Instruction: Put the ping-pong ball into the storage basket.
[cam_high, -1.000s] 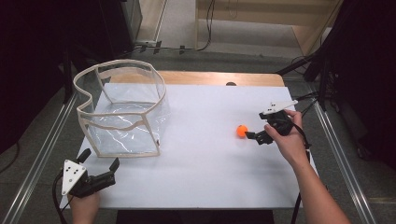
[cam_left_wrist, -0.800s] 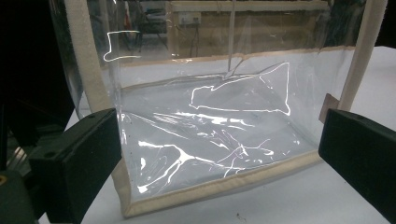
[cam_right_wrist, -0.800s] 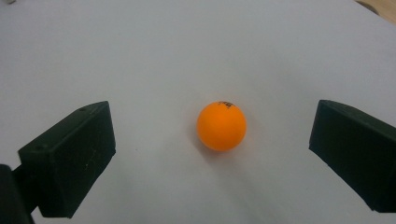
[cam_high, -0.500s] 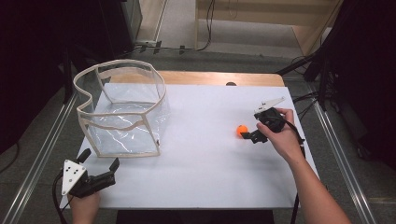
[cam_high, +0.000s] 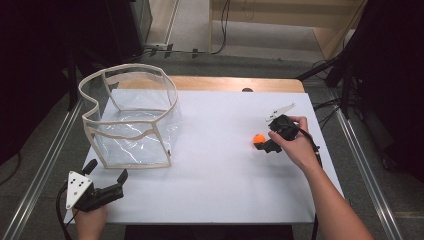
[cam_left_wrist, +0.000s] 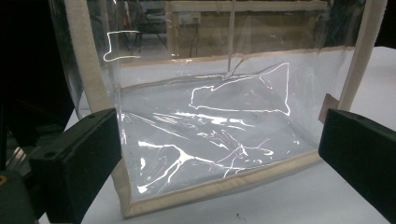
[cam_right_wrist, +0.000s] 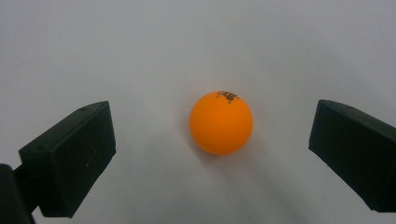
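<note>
Right gripper (cam_right_wrist: 212, 140): jaws wide apart, one on each side of the orange ball (cam_right_wrist: 221, 122), not touching it.
Ball: lies on the white surface (cam_high: 220, 165) near its right edge, just left of the right gripper (cam_high: 264, 145).
Marking: small dark print on top of the ball, too small to read.
Left gripper (cam_high: 106, 176): open, holding nothing, at the near left corner, facing the clear bag (cam_left_wrist: 210, 130).
Change: right gripper has shifted slightly toward the near edge; ball and left gripper unmoved.
</note>
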